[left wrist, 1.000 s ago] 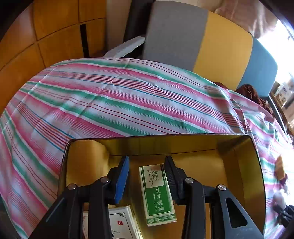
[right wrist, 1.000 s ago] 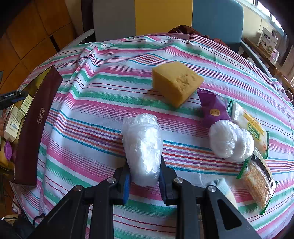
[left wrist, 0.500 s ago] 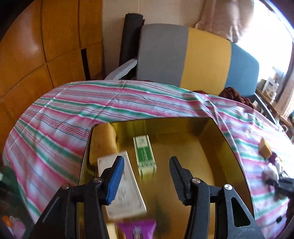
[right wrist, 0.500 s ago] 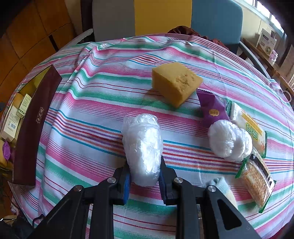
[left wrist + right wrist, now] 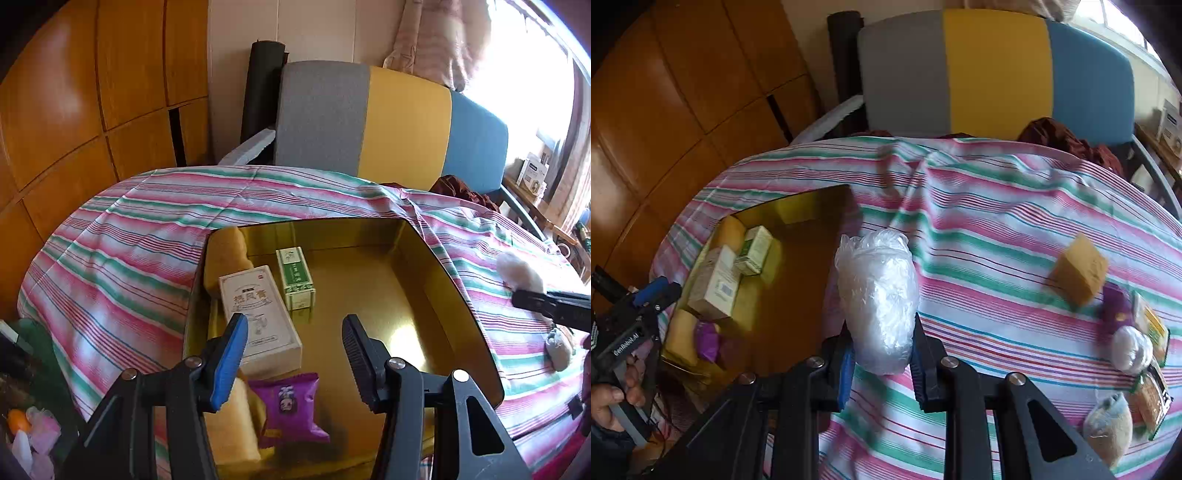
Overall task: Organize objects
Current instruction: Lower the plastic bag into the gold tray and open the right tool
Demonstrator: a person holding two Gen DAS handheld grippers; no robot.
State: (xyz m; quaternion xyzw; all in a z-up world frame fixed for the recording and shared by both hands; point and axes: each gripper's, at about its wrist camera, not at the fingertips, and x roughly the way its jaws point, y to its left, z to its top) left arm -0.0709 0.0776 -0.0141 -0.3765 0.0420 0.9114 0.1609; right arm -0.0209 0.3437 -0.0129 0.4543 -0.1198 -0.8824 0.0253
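Observation:
A gold box [image 5: 436, 258] lies on the striped table; it also shows in the right wrist view [image 5: 798, 206]. It holds a green carton [image 5: 294, 277], a white carton [image 5: 258, 317], a purple packet [image 5: 288, 406] and yellow sponges [image 5: 229, 258]. My left gripper [image 5: 291, 354] is open and empty above the box's near end. My right gripper [image 5: 881, 354] is shut on a clear plastic bundle [image 5: 877, 295], held above the table next to the box's right wall.
A yellow sponge [image 5: 1078, 273], a purple packet [image 5: 1115, 306], a white ball [image 5: 1130, 349] and snack packs [image 5: 1148, 395] lie at the table's right. A grey, yellow and blue chair [image 5: 997, 70] stands behind the table. Wooden panels [image 5: 74, 110] line the left.
My left gripper has pulled back and up from the green carton, which stays in the box. My right gripper has lifted the plastic bundle and carried it left toward the box.

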